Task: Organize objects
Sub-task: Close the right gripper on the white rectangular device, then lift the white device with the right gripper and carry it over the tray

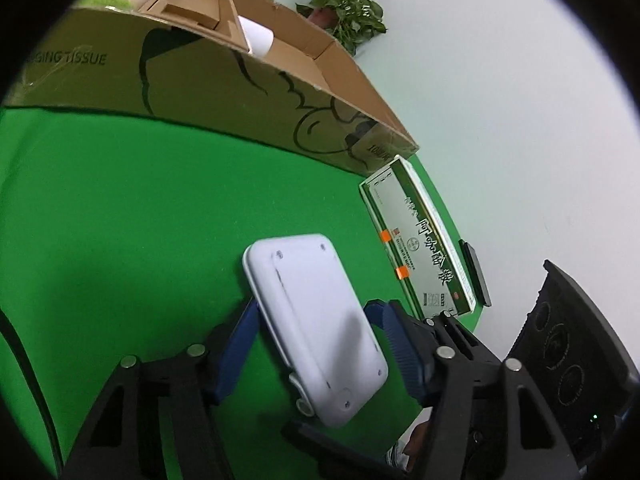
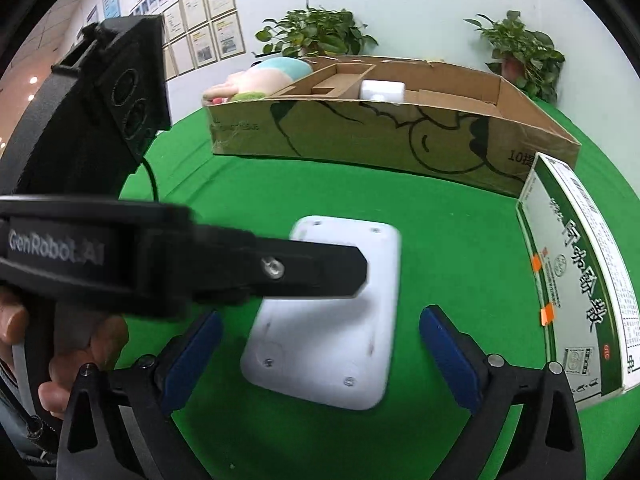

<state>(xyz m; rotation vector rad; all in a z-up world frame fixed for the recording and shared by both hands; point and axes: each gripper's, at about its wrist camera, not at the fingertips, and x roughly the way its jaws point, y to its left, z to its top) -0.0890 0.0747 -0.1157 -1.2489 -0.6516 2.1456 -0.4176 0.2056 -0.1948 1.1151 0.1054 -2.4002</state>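
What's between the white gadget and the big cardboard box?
Nothing, only bare green cloth between the white gadget and the cardboard box. The right wrist view shows it best; the left wrist view agrees.

Both the left gripper (image 1: pixel 316 344) and the right gripper (image 2: pixel 320 344) are black plastic with blue ribbed pads, silver screws and white "GenRobot.AI" lettering.

wall (image 2: pixel 420 4): pale, framed notices (image 2: pixel 208 32) | potted plants (image 2: pixel 316 34) | table: green cloth (image 2: pixel 452 240)
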